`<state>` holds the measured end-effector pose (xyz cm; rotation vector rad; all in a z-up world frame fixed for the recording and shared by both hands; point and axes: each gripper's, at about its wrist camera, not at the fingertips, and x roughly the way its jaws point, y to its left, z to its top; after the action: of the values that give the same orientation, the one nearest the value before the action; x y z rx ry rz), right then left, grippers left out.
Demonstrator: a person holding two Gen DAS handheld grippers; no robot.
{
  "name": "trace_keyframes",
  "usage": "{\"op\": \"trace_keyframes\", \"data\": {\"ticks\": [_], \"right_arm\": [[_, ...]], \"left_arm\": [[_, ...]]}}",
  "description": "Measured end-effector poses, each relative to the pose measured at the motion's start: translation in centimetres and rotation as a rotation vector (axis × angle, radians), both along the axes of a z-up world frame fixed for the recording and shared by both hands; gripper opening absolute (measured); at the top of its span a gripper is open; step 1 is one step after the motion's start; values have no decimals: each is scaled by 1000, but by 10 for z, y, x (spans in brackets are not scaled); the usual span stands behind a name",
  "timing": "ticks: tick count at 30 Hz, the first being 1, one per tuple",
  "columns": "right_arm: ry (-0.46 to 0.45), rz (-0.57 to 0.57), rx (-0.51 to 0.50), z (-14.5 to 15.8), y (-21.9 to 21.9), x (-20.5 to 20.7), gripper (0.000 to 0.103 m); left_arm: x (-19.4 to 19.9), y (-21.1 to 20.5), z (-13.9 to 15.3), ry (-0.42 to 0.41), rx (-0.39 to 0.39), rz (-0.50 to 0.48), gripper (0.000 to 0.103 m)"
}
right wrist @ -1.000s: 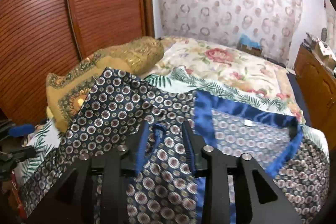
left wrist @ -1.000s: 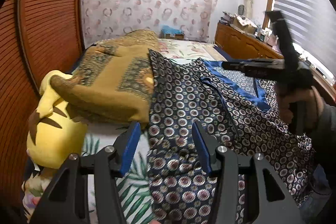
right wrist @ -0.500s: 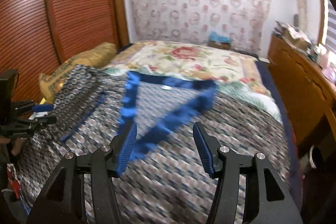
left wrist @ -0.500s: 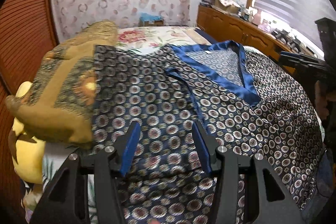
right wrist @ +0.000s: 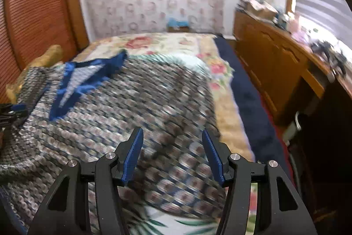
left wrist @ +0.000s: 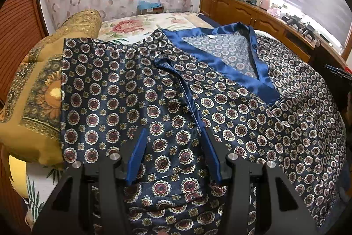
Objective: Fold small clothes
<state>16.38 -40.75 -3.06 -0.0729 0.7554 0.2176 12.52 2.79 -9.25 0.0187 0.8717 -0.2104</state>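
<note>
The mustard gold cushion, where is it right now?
In the left wrist view the mustard gold cushion lies at the left edge of the bed, partly under the patterned shirt.

A mustard-gold patterned cushion [left wrist: 41, 89] crowds the spread navy medallion-print satin top [left wrist: 167, 102] at nine o'clock, its edge under the cloth, with a ribbed reddish wooden wall panel [right wrist: 37, 10] close behind. At three o'clock a long wooden sideboard [right wrist: 275, 72] walls off the bed, leaving only a narrow gap. Toward twelve o'clock the floral bedspread [left wrist: 140, 23] lies bare.
</note>
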Motion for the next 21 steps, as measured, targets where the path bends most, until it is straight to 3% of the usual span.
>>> {"op": "trace_keyframes", "data": {"ticks": [7, 14, 18, 21], "right_arm": [[62, -57, 42, -15, -35, -5, 57], [107, -42, 56, -25, -39, -11, 57], [129, -31, 59, -31, -42, -18, 56], [142, -22, 56, -34, -44, -23, 45]], "left_arm": [[3, -3, -5, 7, 9, 2, 50], [3, -6, -6, -2, 19, -2, 51], [4, -10, -7, 1, 24, -13, 56], [4, -14, -7, 1, 44, -29, 61]]}}
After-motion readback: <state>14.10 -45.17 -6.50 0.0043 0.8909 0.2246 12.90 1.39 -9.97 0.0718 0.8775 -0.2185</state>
